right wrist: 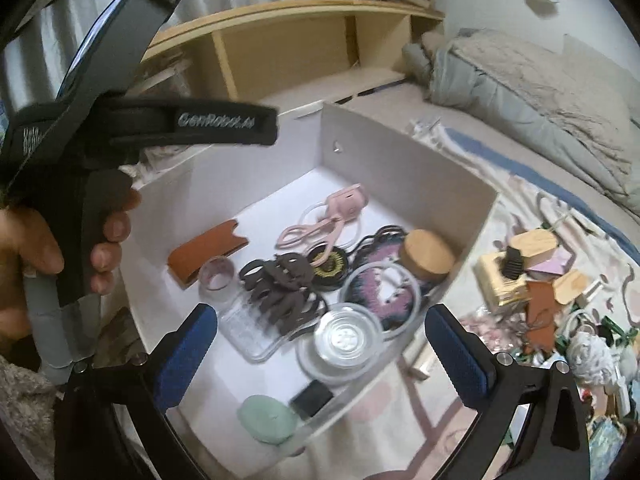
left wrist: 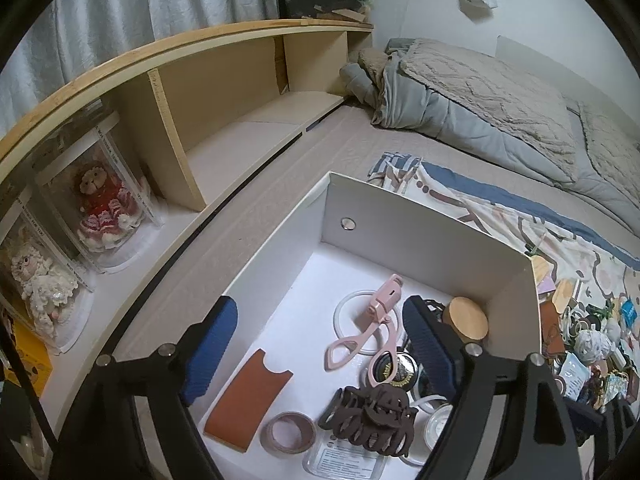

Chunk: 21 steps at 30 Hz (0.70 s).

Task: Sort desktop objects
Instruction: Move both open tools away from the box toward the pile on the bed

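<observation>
Both of my grippers hang over the white box, and both are open with nothing between the blue pads. My left gripper points down into the box, and its pads stand wide apart. My right gripper is open very wide too, and its pads press on nothing. In the right wrist view I see my left hand holding the other gripper's black handle just beside the box's left wall.

Inside the box lie many small things. A brown hair claw sits near the middle of the box, on top of a clear flat case. A pink lash curler lies toward the box's back wall, across a white ring. An orange leather sleeve lies by the box's left side, and a pink tape roll sits just beside it. A round wooden lid rests in the box's back right corner. A clear round jar sits near the box's front edge, with a green pad and a small black block closer to the front still.

Right of the box, on the patterned cloth, a pile of more small things waits in a heap. Left of the box stands a wooden shelf with two dolls in clear cases.
</observation>
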### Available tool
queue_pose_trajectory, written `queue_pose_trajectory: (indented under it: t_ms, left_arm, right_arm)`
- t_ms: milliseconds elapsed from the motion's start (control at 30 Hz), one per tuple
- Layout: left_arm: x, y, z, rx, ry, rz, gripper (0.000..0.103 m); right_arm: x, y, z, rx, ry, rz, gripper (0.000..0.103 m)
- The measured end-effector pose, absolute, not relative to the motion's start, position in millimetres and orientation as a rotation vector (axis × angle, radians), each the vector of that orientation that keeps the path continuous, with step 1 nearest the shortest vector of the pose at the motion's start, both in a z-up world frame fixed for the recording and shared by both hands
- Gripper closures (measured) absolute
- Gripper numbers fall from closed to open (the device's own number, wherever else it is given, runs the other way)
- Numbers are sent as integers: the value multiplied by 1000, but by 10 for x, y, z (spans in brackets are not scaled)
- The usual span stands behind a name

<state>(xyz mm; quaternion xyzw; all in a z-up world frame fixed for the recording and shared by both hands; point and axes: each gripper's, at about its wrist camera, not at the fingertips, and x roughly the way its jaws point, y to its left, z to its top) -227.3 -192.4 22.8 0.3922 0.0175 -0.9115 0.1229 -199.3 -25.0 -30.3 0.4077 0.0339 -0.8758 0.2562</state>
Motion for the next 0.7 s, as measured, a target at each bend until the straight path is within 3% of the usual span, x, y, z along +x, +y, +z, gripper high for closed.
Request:
queue_pose_trajectory:
  t_ms: [700]
  left_arm:
    - [-2157, -1442, 444, 1071, 79, -2829, 14]
  right_arm:
    - [-1898, 736, 54, 949, -103, -2649, 0]
